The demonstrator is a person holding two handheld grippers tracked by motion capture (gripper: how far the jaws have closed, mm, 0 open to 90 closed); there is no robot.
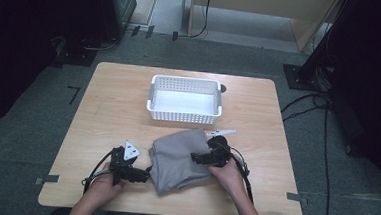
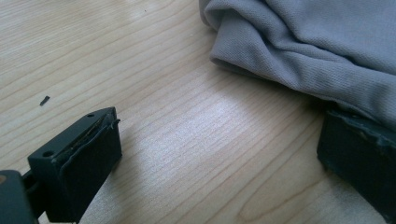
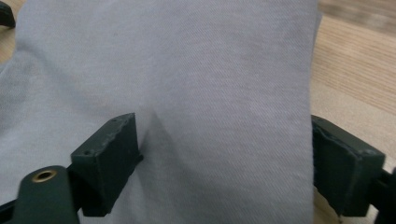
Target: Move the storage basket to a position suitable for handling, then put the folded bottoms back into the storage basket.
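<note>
Light wood-grain table (image 1: pixel 109 97): the work surface, with all items in its middle and near half.

White perforated plastic basket (image 1: pixel 184 116): sits far of centre, open side up, nothing in it. I judge it the likely destination for the cloth, placed within a short forward reach.

Folded grey knit cloth (image 1: pixel 178 159): lies flat on the table just near of the basket, not touching it, between my two hands. It is folded into a thick rectangular stack; the left gripper view shows rolled, layered edges (image 2: pixel 299 51) at its left side.

Right hand-held gripper (image 1: pixel 208 157): resting on the cloth's right part. In the right gripper view its jaws are spread wide, one pressing on the fabric top, the other at the cloth's outer edge (image 3: pixel 306 116). Nothing pinched yet; I judge this a straddle of the edge ahead of a grasp.

Left hand-held gripper (image 1: pixel 142 174): low on the table at the cloth's left edge, jaws spread, one jaw tucked against or under the overhanging fold. Probably set to get beneath the stack so both sides lift together.
</note>
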